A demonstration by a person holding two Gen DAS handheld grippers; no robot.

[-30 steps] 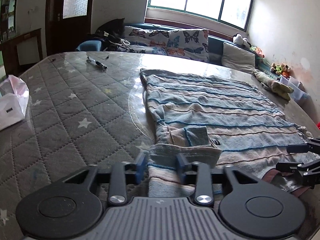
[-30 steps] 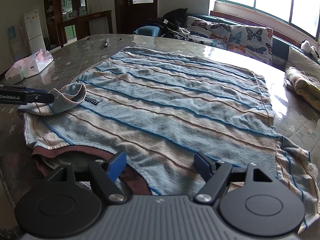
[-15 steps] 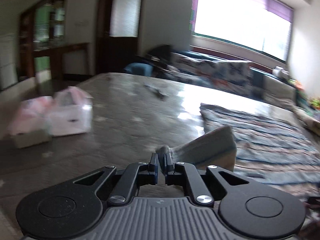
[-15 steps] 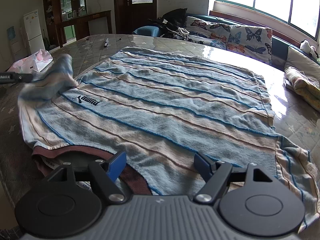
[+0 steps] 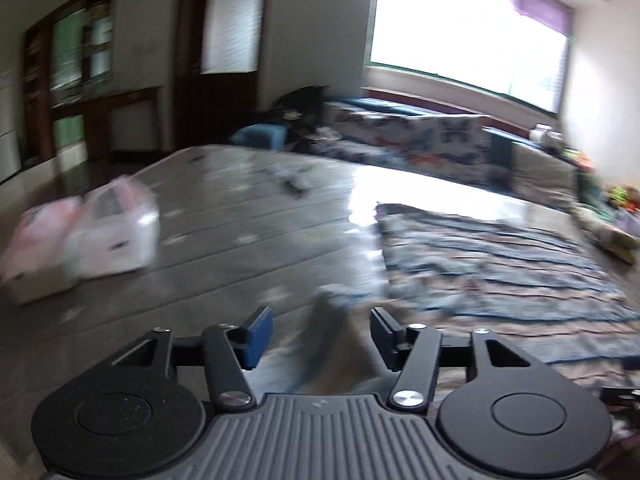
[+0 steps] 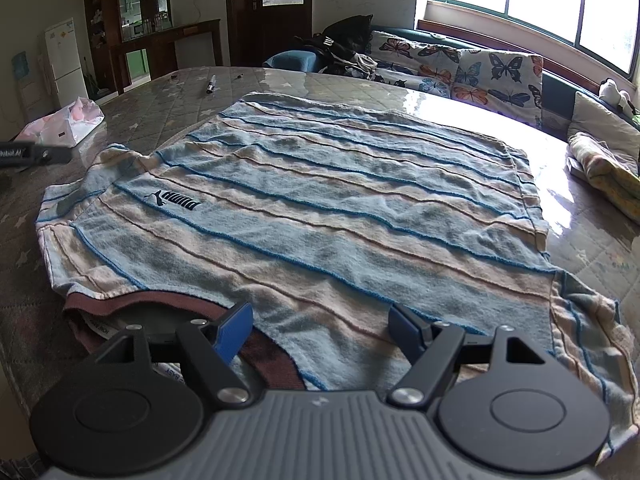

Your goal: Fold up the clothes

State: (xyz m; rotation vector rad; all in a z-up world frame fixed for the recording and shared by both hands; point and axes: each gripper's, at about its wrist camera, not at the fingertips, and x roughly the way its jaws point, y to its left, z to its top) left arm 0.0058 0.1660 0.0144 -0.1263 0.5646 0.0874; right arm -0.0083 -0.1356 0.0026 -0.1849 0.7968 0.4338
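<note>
A light-blue and beige striped T-shirt (image 6: 320, 200) with a dark-red collar lies spread flat on the quilted table (image 6: 168, 96). My right gripper (image 6: 320, 320) hangs open just over the collar end, with nothing pinched between its pads. In the blurred left wrist view my left gripper (image 5: 320, 320) is at the shirt's (image 5: 500, 264) left side, its jaws opening. The sleeve (image 5: 332, 320) lies loose between them and the pads do not press it. In the right wrist view that sleeve (image 6: 80, 184) lies unfolded, with one left finger (image 6: 44, 154) beside it.
A pink and white plastic bag (image 6: 68, 124) sits at the table's left edge. A pen (image 6: 210, 84) lies at the far side. A folded cloth (image 6: 604, 172) rests at the right. A sofa with butterfly cushions (image 6: 480, 68) stands behind the table.
My left gripper shut on the folded-over sleeve, drew it out to the left and opened again. The sleeve now lies spread out. The right gripper has not moved.
</note>
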